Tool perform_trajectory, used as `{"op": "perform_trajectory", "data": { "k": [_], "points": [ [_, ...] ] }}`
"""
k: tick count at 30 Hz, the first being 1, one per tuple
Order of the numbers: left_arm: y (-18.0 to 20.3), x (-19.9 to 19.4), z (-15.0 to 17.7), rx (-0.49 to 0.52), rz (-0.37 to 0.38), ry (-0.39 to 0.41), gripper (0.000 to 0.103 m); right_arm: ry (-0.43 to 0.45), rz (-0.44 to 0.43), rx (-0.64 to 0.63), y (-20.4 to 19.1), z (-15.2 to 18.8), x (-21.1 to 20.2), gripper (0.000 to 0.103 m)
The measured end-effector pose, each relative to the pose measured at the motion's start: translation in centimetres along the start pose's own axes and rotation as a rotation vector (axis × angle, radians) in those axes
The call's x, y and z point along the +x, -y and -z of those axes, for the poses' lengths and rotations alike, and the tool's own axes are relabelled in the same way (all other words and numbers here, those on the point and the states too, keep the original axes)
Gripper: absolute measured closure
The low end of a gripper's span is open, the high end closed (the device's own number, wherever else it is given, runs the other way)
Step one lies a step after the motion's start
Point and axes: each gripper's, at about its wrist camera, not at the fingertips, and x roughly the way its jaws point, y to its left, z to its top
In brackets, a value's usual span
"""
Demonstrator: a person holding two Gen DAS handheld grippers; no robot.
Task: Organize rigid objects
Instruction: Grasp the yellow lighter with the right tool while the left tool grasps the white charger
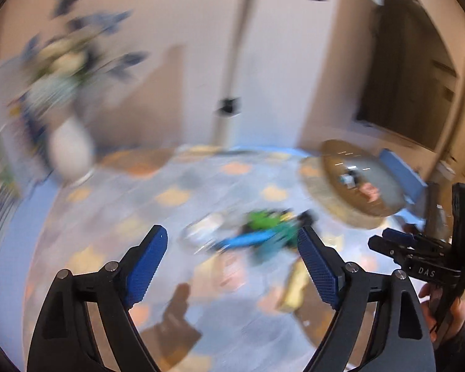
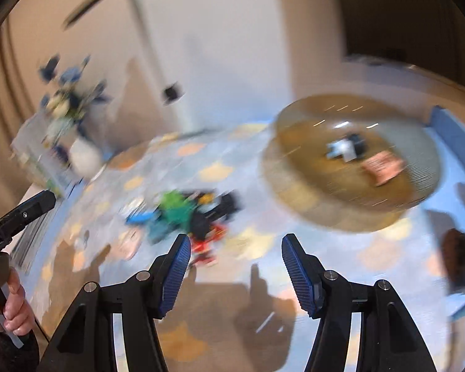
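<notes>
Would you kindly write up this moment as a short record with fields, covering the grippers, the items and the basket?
left gripper: open, holding nothing, above the table
right gripper: open, holding nothing
toy pile: green, teal, blue, black and red pieces heaped together on the patterned tablecloth
round woven basket: right of the pile, already holding a few small items
vase of flowers: far left of the table
image quality: heavy motion blur, single pieces cannot be identified

Toy pile [image 2: 186, 214] mid-table, basket [image 2: 350, 161] right of it, vase [image 2: 83, 158] far left behind
</notes>
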Motion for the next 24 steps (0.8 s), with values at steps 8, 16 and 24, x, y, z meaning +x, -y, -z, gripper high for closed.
{"op": "perform_trajectory", "data": {
  "k": [8, 16, 24],
  "points": [
    [-8.5, 1.4, 6.0, -0.114, -0.134, -0.021, 0.018, -0.093, -0.063, -0.082, -4.4, 5.5, 6.5, 0.043],
    [-12.1, 2.9, 7.5, -0.253, -0.066, -0.057, 0.018, -0.115, -0.073, -0.091, -4.0, 5.8, 7.6, 0.039],
    [-10.4, 4.0, 7.7, -0.164, -0.117, -0.112, 0.018, -0.127, -0.067, -0.109, -4.4, 5.8, 8.0, 0.033]
  ]
}}
